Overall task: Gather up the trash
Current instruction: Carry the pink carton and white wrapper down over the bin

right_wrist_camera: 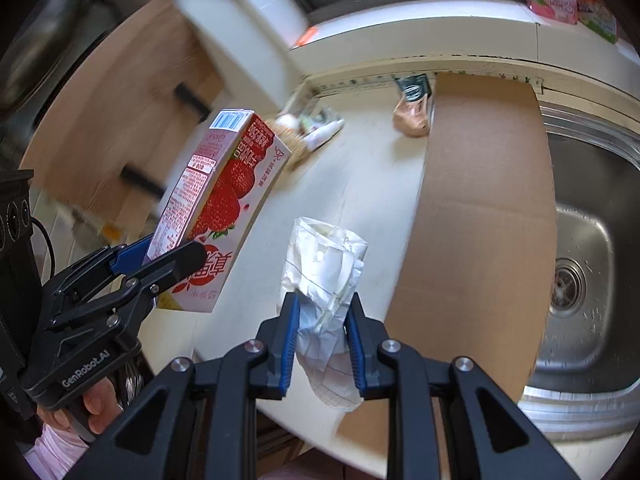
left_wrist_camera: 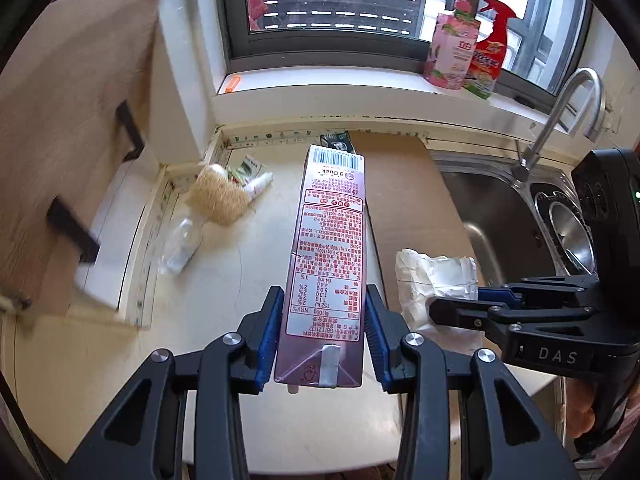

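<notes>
Trash is already in both claws: the left gripper (left_wrist_camera: 325, 330) pinches the strawberry milk carton (left_wrist_camera: 328, 248) by its narrow sides, and the right gripper (right_wrist_camera: 322, 332) pinches a crumpled white wrapper (right_wrist_camera: 326, 276), both lifted clear of the countertop (left_wrist_camera: 224, 280). I'd carry them steadily, keeping the squeeze firm, since the carton's smooth faces could slip. Farther back, a clear plastic bottle (left_wrist_camera: 178, 246), a straw brush (left_wrist_camera: 218, 196) and a small brown bag (right_wrist_camera: 412, 118) remain by the wall.

Bright daylight from the window (left_wrist_camera: 332, 4), fisheye-bent edges, motion blur on the cupboard (left_wrist_camera: 68, 152)
</notes>
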